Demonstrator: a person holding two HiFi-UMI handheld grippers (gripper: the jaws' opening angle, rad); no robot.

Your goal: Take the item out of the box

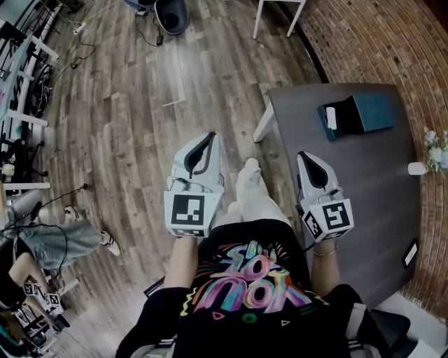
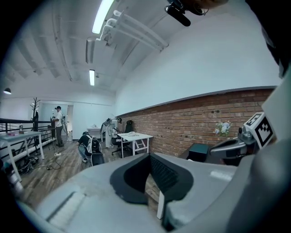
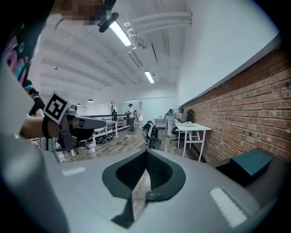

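A dark teal box [image 1: 365, 112] lies on the grey table [image 1: 364, 203] at its far end, with a white item [image 1: 331, 117] at the box's open left end. My left gripper [image 1: 210, 135] hangs over the wooden floor left of the table, jaws shut and empty. My right gripper [image 1: 303, 155] is over the table's near left part, well short of the box, and its jaws meet at the tips with nothing between them. In the left gripper view the shut jaws [image 2: 149, 155] point past the box [image 2: 198, 151]. In the right gripper view the box [image 3: 250, 166] sits to the right of the jaws [image 3: 146, 151].
A small white object [image 1: 418, 168] and flowers [image 1: 435, 149] stand at the table's right edge by the brick wall [image 1: 378, 38]. A flat card [image 1: 411, 253] lies near the table's front right. A white table's legs [image 1: 280, 17] stand further off. People and desks fill the room's left side [image 1: 42, 238].
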